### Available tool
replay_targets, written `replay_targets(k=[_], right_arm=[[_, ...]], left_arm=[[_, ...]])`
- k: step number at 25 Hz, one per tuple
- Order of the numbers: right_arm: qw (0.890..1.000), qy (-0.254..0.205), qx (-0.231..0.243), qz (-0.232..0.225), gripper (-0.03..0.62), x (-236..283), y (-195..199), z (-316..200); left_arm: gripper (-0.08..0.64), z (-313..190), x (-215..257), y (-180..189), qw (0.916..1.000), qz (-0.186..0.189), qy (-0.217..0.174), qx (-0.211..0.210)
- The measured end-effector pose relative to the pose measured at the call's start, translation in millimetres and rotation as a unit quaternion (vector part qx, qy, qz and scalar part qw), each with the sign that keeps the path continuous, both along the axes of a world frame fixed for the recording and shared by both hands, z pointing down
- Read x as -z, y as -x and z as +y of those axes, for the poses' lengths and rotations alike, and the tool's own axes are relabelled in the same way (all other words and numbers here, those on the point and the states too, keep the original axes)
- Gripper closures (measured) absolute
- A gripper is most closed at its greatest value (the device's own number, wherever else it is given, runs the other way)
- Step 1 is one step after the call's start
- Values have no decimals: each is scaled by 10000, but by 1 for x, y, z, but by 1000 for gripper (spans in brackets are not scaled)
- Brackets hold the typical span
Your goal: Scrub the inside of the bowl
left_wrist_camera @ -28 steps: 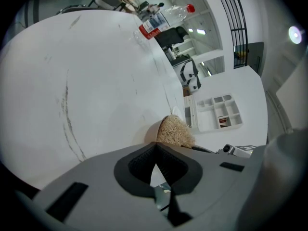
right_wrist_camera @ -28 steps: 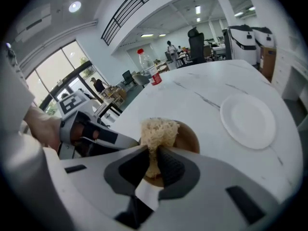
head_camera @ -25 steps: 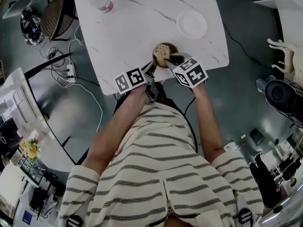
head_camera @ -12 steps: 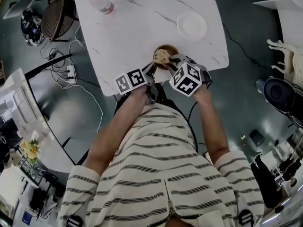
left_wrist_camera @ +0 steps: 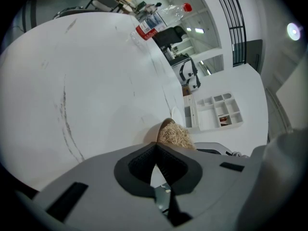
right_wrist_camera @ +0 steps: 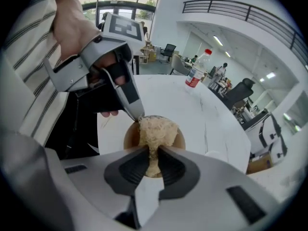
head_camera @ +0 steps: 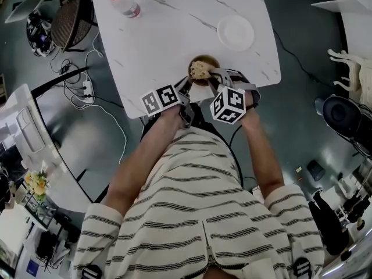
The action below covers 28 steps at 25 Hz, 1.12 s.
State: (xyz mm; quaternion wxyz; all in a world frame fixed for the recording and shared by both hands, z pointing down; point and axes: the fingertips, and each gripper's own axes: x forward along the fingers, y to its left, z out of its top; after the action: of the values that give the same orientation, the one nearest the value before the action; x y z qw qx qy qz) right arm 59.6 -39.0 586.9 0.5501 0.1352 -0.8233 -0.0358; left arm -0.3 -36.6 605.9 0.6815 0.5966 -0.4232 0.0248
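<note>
Nearest to the person, both claws are being held out over the near edge of the white worktop [head_camera: 157, 45]. The left claw [left_wrist_camera: 155, 147] is being pressed shut. Its tips are being set on the near left rim of the brown bowl [right_wrist_camera: 129, 137]. The rim looks to be pinched between them, so the bowl is being held down.

The right claw [right_wrist_camera: 153, 150] is being squeezed nearly shut on a straw-coloured scrubber [right_wrist_camera: 156, 126]. Only the scrubber's threads are being seen in the thin gap. The scrubber is being pushed down into the bowl. The bowl is being rested on the worktop close to its near edge, just in front of the person.

The scrubbing seems to be under way. To be done well, the scrubber should be pressed on the bottom and then swept round the whole inner wall, so that no spot is missed. The rim should be gripped firmly by the left claw, or the bowl may be spun or tipped. The two claws are being worked very close together, so bumps should be watched for.

Farther off to the right, a white plate [head_camera: 235, 31] is being left well apart from the bowl. At the far left, a bottle with a red cap [head_camera: 123, 1] is being left standing.
</note>
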Motion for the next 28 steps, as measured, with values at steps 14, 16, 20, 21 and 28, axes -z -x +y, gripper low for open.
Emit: replay_targets(k=[14,16,20,21,28], right_arm=[[9846,-494,-1421,-892,530,1,-6,-17],[9778,-365,-1767,-1064,531,1,-7,-19],[9620,-53,-2363,-1369,531,0,-9,-23],[9574,31,-2499,-1445,531,0,-10,-23],[9082,759,-3508,-2153,530,-1,-12,-25]], left_arm=[[554,2,0,0,10000,-24,-75,19],[554,3,-1,0,10000,-27,-72,24],[554,2,-1,1,10000,-31,-79,33],[554,2,-1,1,10000,-29,-81,38],[554,1,0,2,9999,-22,-116,61]])
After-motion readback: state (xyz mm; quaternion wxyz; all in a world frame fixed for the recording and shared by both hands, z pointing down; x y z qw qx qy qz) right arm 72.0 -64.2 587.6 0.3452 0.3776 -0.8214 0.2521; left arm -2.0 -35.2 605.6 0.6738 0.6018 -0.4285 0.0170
